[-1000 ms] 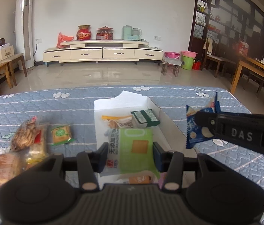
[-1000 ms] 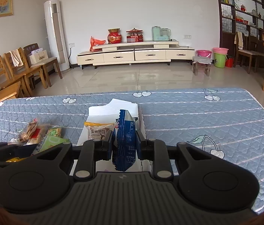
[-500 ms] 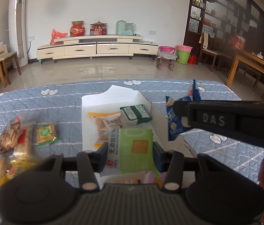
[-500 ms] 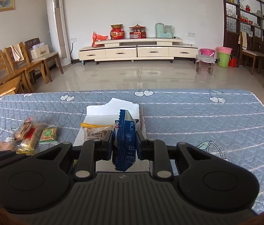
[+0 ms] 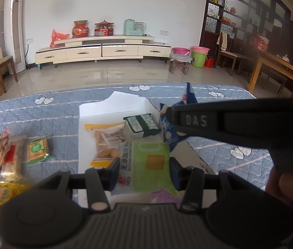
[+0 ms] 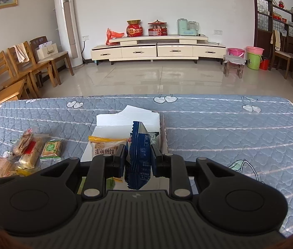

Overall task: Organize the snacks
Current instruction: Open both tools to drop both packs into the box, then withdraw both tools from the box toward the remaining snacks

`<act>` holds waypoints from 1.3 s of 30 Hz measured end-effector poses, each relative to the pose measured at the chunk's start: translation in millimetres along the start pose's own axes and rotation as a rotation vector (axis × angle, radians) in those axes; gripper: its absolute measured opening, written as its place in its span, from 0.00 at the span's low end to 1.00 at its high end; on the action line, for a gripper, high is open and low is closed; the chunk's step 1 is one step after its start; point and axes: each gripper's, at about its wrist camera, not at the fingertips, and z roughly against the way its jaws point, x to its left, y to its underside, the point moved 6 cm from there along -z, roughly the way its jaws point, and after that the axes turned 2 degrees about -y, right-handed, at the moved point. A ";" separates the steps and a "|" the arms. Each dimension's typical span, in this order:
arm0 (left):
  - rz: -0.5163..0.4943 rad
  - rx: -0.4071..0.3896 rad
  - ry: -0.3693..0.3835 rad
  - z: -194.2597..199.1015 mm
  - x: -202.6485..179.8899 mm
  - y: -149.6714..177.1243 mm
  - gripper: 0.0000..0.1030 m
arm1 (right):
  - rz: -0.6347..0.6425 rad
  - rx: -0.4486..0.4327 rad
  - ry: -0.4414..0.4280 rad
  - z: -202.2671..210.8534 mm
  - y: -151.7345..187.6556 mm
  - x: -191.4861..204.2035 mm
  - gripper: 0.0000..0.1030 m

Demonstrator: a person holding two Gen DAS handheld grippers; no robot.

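A blue quilted cloth with white heart prints (image 6: 219, 128) covers the counter, and on it lies a shallow white cardboard box (image 5: 113, 105) with its flap open at the far side. Inside the box rest a yellow-edged clear packet of round biscuits (image 5: 107, 141) and a dark green and white wrapped snack (image 5: 142, 125), touching each other. The left tongs (image 5: 143, 171) pinch a light green flat cracker packet (image 5: 148, 166) over the near end of the box. The right tongs (image 6: 138, 159) are pressed onto a dark blue crinkled snack packet (image 6: 139, 155), held on edge above the box's right side. Left of the box, on the cloth, lies a loose cluster of clear-wrapped pastries (image 6: 25, 147), with a small green-edged square cracker packet (image 6: 51, 149) just beside them.
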 end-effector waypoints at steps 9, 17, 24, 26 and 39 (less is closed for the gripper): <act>0.026 -0.018 0.042 4.1 -3.5 -1.6 0.57 | 0.013 -0.022 0.039 1.6 -2.5 1.3 0.53; 0.027 -0.055 -0.011 29.6 6.0 -5.5 0.74 | 0.023 -0.094 0.097 31.3 -6.8 3.0 0.80; 0.041 -0.054 -0.084 52.0 31.9 3.7 0.77 | 0.010 -0.102 0.120 50.0 2.9 6.6 1.00; 0.050 -0.054 -0.098 58.2 40.6 7.6 0.77 | 0.009 -0.099 0.118 52.6 7.0 10.2 1.00; 0.113 -0.067 -0.193 95.1 98.8 32.7 0.77 | 0.052 -0.070 0.057 58.4 28.2 61.2 1.00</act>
